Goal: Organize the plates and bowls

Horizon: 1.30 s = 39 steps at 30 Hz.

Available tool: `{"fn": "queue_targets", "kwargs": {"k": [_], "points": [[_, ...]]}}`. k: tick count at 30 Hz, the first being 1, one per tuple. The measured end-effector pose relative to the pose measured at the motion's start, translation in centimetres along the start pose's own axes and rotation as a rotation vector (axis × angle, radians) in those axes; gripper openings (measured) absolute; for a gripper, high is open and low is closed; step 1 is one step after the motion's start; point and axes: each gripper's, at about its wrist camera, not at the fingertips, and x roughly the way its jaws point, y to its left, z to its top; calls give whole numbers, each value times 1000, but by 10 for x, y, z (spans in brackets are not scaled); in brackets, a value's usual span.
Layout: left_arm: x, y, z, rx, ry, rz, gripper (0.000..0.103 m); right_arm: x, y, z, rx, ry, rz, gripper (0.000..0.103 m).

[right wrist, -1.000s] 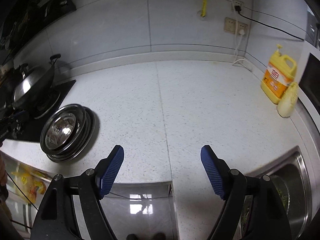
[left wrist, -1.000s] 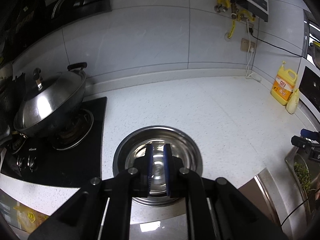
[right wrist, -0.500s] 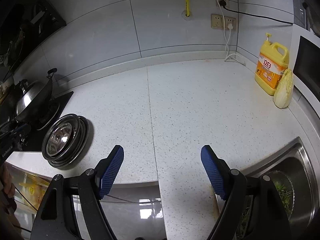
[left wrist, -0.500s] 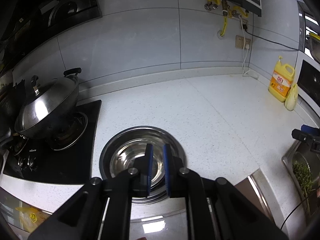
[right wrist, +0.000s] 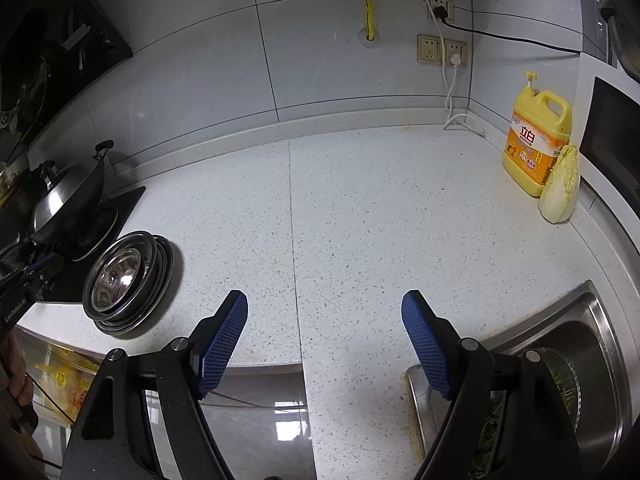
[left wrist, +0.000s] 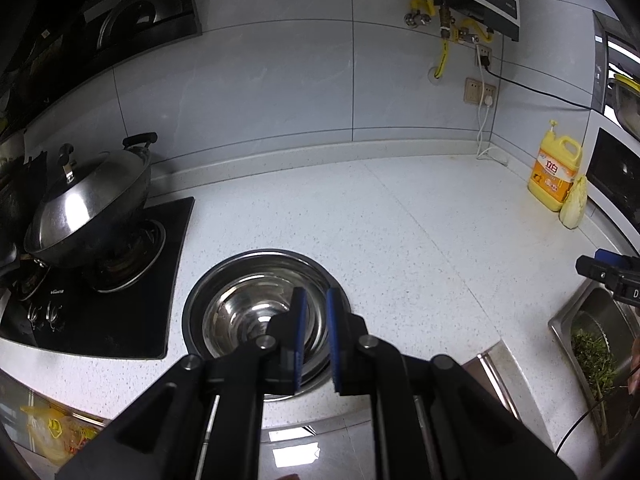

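A stack of steel bowls and plates [left wrist: 248, 304] sits on the white counter beside the hob; it also shows in the right wrist view [right wrist: 128, 280]. My left gripper [left wrist: 316, 332] hovers above the stack's near right rim, its blue pads a narrow gap apart with nothing between them. My right gripper [right wrist: 324, 336] is wide open and empty over the counter's front edge, well right of the stack. Its tip shows at the right of the left wrist view [left wrist: 608, 272].
A lidded wok [left wrist: 84, 208] stands on the black hob [left wrist: 120, 312] at the left. A yellow detergent jug [right wrist: 536, 144] and a cabbage [right wrist: 560, 184] stand at the back right. A steel sink [right wrist: 560, 380] holding greens lies at the right.
My left gripper has pulled back and up from the stack, so the bowls look smaller and lower. My right gripper has also drawn back, still wide open.
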Motion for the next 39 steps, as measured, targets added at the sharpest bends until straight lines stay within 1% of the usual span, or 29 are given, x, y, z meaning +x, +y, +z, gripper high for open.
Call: {"fn": "queue_targets", "kwargs": {"k": [22,34,39], "points": [[-9,-5,-8,-3,13,3,10,1,10,-3,-33,13,12,75],[-13,-2,-11,-42,21,30,10,3,14,-3,-56,6,16,75],[-11,-3,-12,-54,26,10,10,9,14,-3,-75,6,16,75]]}}
